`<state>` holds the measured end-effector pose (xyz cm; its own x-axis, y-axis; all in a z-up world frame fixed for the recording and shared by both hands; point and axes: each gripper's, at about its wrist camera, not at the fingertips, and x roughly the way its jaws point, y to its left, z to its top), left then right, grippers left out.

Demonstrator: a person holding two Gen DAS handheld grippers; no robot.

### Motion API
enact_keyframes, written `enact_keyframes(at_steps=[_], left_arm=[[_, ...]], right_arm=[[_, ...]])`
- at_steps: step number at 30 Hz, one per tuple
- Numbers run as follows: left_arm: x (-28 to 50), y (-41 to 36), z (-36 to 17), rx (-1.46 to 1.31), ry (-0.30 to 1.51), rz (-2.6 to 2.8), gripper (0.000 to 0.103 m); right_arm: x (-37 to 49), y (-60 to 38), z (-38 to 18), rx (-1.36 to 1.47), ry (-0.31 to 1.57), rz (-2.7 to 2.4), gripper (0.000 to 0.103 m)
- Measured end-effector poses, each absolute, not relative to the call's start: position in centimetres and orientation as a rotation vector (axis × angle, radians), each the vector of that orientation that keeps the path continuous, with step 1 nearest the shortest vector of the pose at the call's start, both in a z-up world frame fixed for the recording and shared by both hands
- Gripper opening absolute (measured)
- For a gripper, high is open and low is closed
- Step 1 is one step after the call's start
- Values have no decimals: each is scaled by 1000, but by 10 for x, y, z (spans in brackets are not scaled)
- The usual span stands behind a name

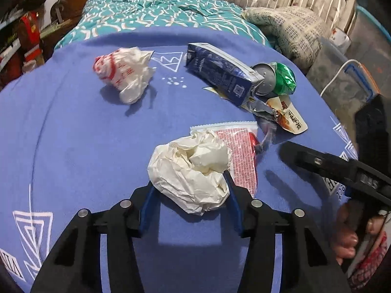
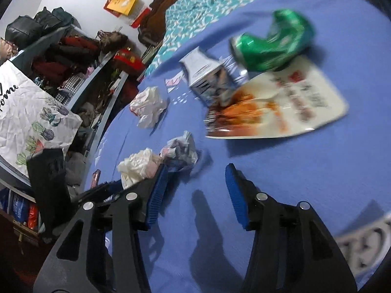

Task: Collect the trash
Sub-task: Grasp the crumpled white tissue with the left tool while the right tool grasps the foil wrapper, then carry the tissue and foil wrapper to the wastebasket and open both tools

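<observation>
Trash lies on a blue blanket [image 1: 73,134]. My left gripper [image 1: 190,183] is shut on a crumpled white paper ball [image 1: 190,168], its blue pads pressing both sides. Behind it lie a red-printed sachet [image 1: 242,151], a white-and-red plastic bag [image 1: 124,70], a dark blue carton [image 1: 217,73], a crushed green can [image 1: 281,78] and a snack pouch [image 1: 288,117]. My right gripper [image 2: 198,173] is open and empty over the blanket; it also shows at the right of the left wrist view [image 1: 330,163]. Ahead of it lie a crumpled foil wrapper [image 2: 182,149], the pouch [image 2: 281,102] and the can [image 2: 271,44].
A teal patterned quilt [image 1: 156,7] covers the bed beyond the blanket. Pillows [image 1: 288,31] and a grey bin [image 1: 342,73] stand at the right. Cluttered shelves [image 2: 73,68] and a printed white bag [image 2: 31,107] stand left of the bed.
</observation>
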<state>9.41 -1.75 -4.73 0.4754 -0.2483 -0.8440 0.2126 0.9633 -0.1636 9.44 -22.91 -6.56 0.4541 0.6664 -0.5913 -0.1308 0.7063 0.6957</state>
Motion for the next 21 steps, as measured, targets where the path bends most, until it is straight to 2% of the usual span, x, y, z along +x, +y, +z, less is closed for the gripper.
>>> enact_keyframes(at_steps=[6, 7, 8, 10, 11, 15, 21], left_arm=[[84, -10, -49, -43, 1013, -302, 46], [83, -10, -49, -43, 1011, -304, 46], [81, -9, -49, -48, 1011, -306, 46], [80, -6, -49, -60, 1010, -313, 46], [78, -2, -48, -77, 1010, -321, 46], [74, 11, -47, -138, 1022, -323, 46], [68, -1, -46, -111, 1038, -339, 46]], right_arm=[[108, -186, -66, 613, 1003, 604, 55], [107, -180, -66, 599, 1003, 612, 52], [106, -171, -66, 585, 1006, 631, 36], [102, -170, -66, 623, 1001, 669, 21], [100, -170, -65, 639, 992, 675, 17], [85, -190, -60, 651, 952, 626, 11], [42, -242, -56, 644, 905, 550, 10]])
